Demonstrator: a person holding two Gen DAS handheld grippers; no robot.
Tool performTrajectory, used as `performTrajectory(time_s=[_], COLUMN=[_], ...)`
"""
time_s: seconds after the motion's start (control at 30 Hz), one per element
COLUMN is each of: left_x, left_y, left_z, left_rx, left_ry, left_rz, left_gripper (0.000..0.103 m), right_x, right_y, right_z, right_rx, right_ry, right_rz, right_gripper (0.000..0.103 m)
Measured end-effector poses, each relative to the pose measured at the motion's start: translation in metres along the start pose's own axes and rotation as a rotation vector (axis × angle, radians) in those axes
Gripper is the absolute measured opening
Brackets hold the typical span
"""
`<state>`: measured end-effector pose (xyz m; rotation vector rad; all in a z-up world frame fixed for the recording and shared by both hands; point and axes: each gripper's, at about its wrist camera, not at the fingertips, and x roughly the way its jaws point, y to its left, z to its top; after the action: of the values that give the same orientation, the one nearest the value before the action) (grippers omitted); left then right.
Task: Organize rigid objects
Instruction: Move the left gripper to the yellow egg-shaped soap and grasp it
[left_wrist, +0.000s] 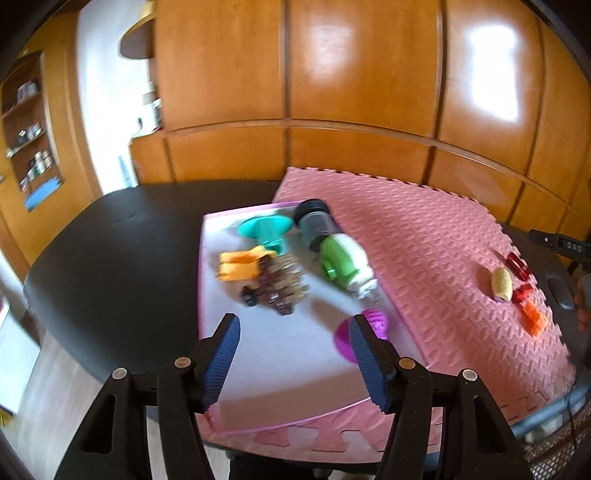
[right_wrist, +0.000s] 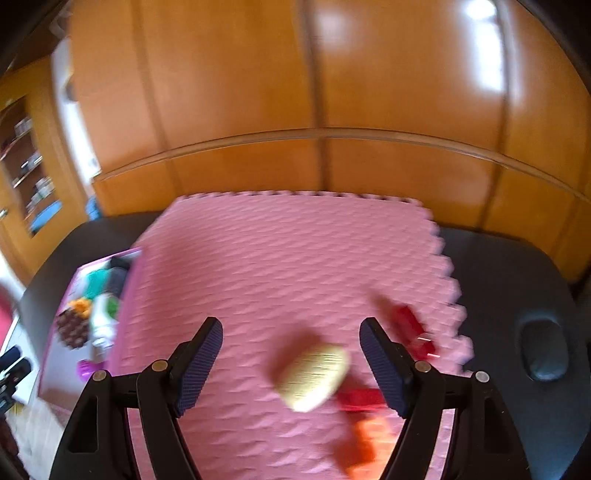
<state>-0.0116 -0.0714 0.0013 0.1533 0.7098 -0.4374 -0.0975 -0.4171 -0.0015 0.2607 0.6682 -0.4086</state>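
A pink-rimmed white tray (left_wrist: 258, 369) holds a teal piece (left_wrist: 264, 229), an orange toy (left_wrist: 240, 266), a brown spiky toy (left_wrist: 280, 286), a grey jar (left_wrist: 314, 221), a green and white bottle (left_wrist: 347, 264) and a purple piece (left_wrist: 369, 332). My left gripper (left_wrist: 293, 347) is open and empty above the tray's near part. On the pink foam mat (right_wrist: 295, 258) lie a yellow oval object (right_wrist: 314, 376), red bricks (right_wrist: 413, 332) and an orange brick (right_wrist: 369, 435). My right gripper (right_wrist: 291, 354) is open above the yellow object, empty.
The mat and tray lie on a dark table (left_wrist: 110, 240) before a wooden panelled wall (left_wrist: 369, 92). A shelf unit (left_wrist: 29, 129) stands far left. A dark mouse-like object (right_wrist: 543, 350) sits on the table right of the mat.
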Motion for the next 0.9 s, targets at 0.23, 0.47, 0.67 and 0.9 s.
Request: performTrajectory(time_s=[0.23,0.47,0.67,0.9], left_x=[0.005,0.023,0.049,0.087], left_y=[-0.049,-0.106,-0.150,-0.208], left_z=[0.013,0.020,0.022,0.024], left_rx=[0.125,0.222,0.273,0.314], left_ry=[0.000,0.046,0.115,0.185], left_rz=[-0.079,-0.203,-0.282,-0.389], left_gripper=[0.065,0.065,0.065,0.065], right_x=[0.002,-0.006,-0.008,-0.005], right_y=[-0.093,-0.127,-0.125,-0.123], right_z=[-0.021,-0.024,-0.026,-0.026], right_rx=[0.312,0.469,0.469,0.475], right_ry=[-0.026,-0.036,-0.028,-0.024], right_rz=[-0.147,-0.152,-0.130,-0.105], right_gripper=[0.078,0.078,0.078,0.078])
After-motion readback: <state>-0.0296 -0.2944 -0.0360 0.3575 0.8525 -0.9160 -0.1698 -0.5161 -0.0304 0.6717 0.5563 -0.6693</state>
